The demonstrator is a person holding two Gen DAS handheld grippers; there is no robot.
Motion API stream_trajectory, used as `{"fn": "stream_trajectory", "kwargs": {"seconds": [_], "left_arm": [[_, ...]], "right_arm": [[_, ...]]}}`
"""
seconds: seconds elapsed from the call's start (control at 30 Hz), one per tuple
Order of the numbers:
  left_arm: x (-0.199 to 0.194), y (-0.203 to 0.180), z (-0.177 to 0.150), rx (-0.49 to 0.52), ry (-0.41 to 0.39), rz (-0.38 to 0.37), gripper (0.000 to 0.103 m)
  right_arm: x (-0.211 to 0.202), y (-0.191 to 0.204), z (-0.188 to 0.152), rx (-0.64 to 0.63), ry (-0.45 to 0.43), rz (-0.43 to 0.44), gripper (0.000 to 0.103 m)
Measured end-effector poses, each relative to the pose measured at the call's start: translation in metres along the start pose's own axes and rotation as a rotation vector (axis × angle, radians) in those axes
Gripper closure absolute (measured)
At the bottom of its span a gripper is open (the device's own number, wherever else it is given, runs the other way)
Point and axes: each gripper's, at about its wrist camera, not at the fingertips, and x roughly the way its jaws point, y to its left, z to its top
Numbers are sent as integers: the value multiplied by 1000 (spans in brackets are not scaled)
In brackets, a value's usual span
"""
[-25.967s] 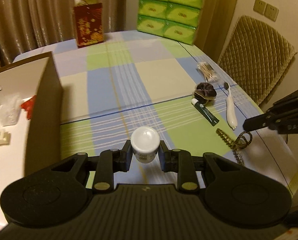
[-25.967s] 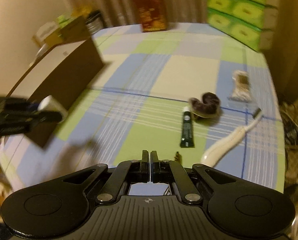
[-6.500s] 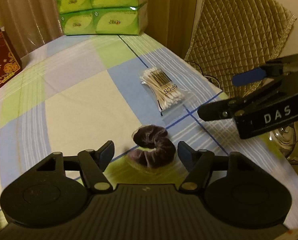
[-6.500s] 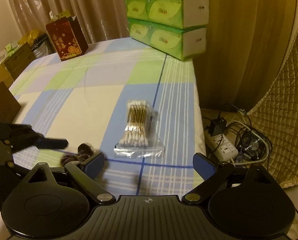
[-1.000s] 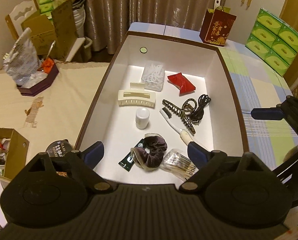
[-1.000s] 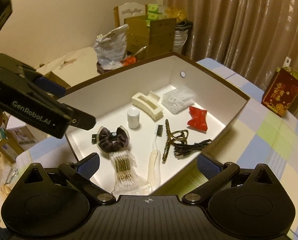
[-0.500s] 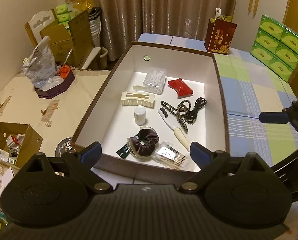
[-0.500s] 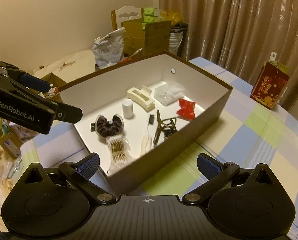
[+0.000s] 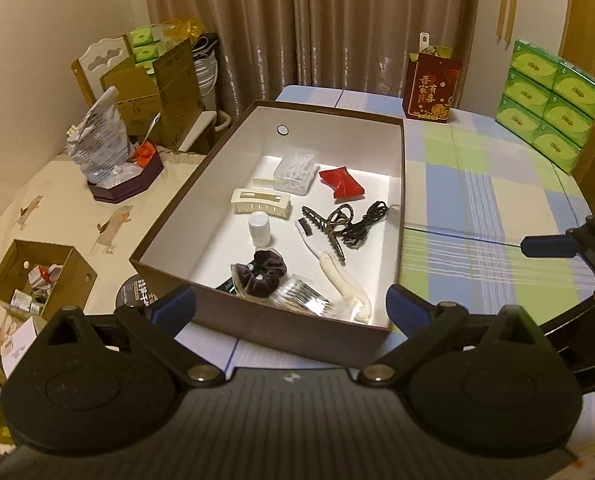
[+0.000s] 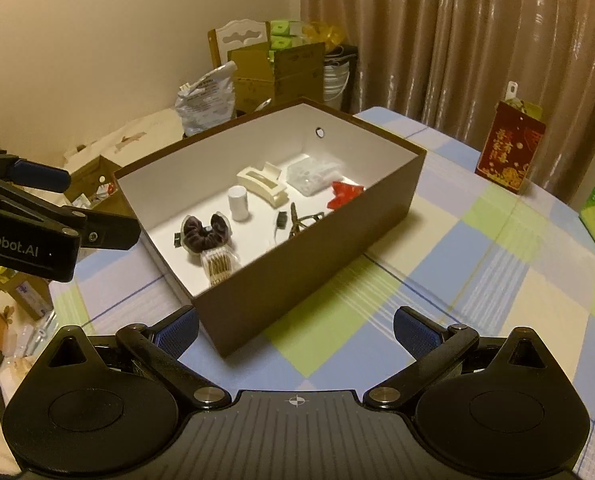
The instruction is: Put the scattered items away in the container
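A brown box with white inside (image 9: 397,216) (image 10: 305,272) stands on the checked tablecloth. In it lie a dark scrunchie (image 9: 263,274) (image 10: 205,232), a cotton swab pack (image 9: 301,296) (image 10: 219,264), a white toothbrush (image 9: 337,276), a small white bottle (image 9: 258,228) (image 10: 237,202), a cream hair clip (image 9: 260,201) (image 10: 262,184), a dark claw clip and black cable (image 9: 345,224), a red packet (image 9: 341,184) (image 10: 345,194) and a clear pack (image 9: 297,170). My left gripper (image 9: 291,308) and right gripper (image 10: 295,330) are open and empty, held back from the box's near edge.
A red gift bag (image 9: 431,88) and stacked green tissue packs (image 9: 549,104) stand at the table's far side. Cardboard boxes (image 9: 37,280), a chair and bags crowd the floor and a side table to the left. The table's edge curves at right.
Both grippers have drawn back and up from the box, still open and empty. The scrunchie and the cotton swab pack now lie in the box.
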Motion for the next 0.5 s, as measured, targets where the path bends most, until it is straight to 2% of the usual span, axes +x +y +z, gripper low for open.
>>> {"fn": "stream_trajectory", "kwargs": {"seconds": [0.5], "left_arm": [[-20,-38,-17,-59,23,61,3]], "right_arm": [[-25,-22,-17,-3,-4,25,2]]}}
